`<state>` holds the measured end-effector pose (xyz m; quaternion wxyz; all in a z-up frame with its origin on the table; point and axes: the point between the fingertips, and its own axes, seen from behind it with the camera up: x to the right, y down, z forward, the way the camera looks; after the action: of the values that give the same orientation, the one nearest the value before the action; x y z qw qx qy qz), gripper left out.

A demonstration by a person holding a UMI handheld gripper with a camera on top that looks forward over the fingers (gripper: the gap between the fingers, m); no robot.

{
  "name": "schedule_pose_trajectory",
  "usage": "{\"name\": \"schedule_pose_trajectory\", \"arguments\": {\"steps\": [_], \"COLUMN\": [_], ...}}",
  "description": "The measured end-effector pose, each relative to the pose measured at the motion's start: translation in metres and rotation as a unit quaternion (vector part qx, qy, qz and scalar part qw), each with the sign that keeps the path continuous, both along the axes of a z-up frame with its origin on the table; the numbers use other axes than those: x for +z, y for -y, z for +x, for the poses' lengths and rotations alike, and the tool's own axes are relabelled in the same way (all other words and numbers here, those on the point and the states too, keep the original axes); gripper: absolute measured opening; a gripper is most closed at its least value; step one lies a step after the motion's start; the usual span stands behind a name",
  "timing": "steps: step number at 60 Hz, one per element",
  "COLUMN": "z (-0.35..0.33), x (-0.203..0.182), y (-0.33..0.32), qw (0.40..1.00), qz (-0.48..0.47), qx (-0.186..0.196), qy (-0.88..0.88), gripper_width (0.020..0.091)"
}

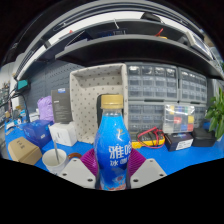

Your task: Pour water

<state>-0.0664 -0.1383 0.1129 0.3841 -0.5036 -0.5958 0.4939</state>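
Observation:
A blue plastic bottle (113, 148) with a yellow cap and white characters on its label stands upright between my fingers. My gripper (113, 168) is shut on the bottle, with the purple pads (90, 163) pressing its lower body from both sides. The bottle appears lifted above the blue table (190, 158). A white cup (54, 158) sits on the table to the left of the fingers.
A perforated white panel (96, 90) stands behind the bottle. Boxes (24, 150) and a white container (63, 132) lie at the left. At the right are a clear box (180, 118), a dark tool (152, 136) and a green plant (216, 112).

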Motion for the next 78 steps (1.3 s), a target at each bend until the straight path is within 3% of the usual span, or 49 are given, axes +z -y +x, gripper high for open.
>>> {"name": "schedule_pose_trajectory", "arguments": {"steps": [5, 16, 17, 18, 28, 30, 34, 35, 53, 78], "z": [0.0, 0.004, 0.004, 0.004, 0.006, 0.01, 0.019, 0.024, 0.119, 0.167], "x": [-0.025, -0.018, -0.018, -0.017, -0.024, -0.029, -0.034, -0.035, -0.049, 0.061], "y": [-0.001, -0.002, -0.003, -0.003, -0.002, -0.004, -0.007, -0.008, -0.003, 0.002], "qw": [1.0, 1.0, 1.0, 1.0, 1.0, 1.0, 0.999, 0.999, 0.991, 0.99], "qz": [0.002, 0.001, 0.001, 0.001, 0.019, 0.028, 0.034, 0.035, 0.014, 0.0], "qx": [-0.003, -0.008, -0.008, -0.007, -0.007, -0.011, -0.017, -0.018, -0.057, -0.101], "qy": [0.008, -0.028, -0.028, -0.028, -0.009, 0.004, 0.017, 0.018, 0.121, 0.102], "gripper_width": [0.035, 0.036, 0.0428, 0.0404, 0.0542, 0.0598, 0.0804, 0.0827, 0.0815, 0.0818]}}
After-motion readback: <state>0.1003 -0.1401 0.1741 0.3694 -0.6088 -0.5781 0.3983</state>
